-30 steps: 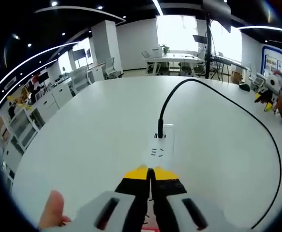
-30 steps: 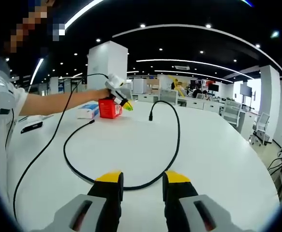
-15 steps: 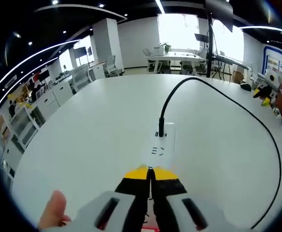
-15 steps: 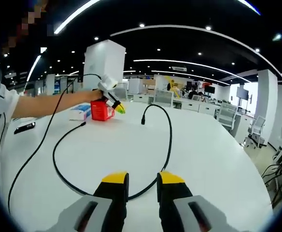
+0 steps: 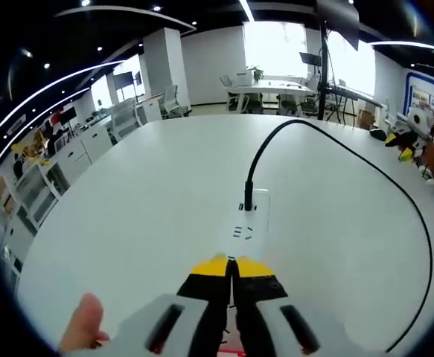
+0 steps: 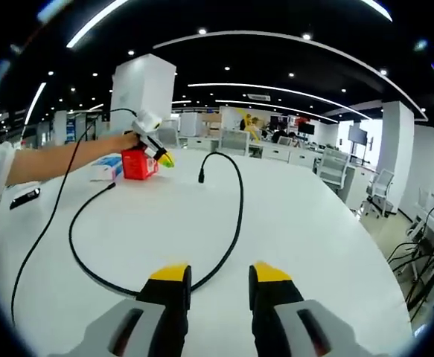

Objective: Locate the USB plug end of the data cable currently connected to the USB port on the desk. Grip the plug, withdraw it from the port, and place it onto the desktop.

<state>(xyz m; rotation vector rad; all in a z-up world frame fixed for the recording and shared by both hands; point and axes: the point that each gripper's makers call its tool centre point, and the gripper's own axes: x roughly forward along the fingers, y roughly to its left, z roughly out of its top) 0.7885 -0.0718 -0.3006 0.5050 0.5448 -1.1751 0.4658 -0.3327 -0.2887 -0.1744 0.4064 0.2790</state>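
— Down at the near edge, the left gripper [image 5: 231, 269] has its yellow-tipped jaws pressed together on nothing, just short of the white socket block [image 5: 246, 223]. See the plug [image 5: 247, 195]? It stands upright in the far end of that block, still seated.

— And the right gripper [image 6: 215, 279]?

— Jaws a little apart, empty, hanging over the loop of black cable [image 6: 235, 204] on the desk [image 6: 313, 223]. From there the left gripper shows far off, in the person's hand by a red box [image 6: 139, 163].

— So what could go wrong?

— Closed jaws can't take the plug, I'd say; they must part first, or they'll only nudge the block along the smooth top. The block looks loose, so a pull may lift it with the plug instead of freeing it.

— Grab the cable instead?

— Worse. It curves off right above the plug; a tug there would likely strain the joint and tip the block.

— And the right one?

— Could snag that loop if it dips.
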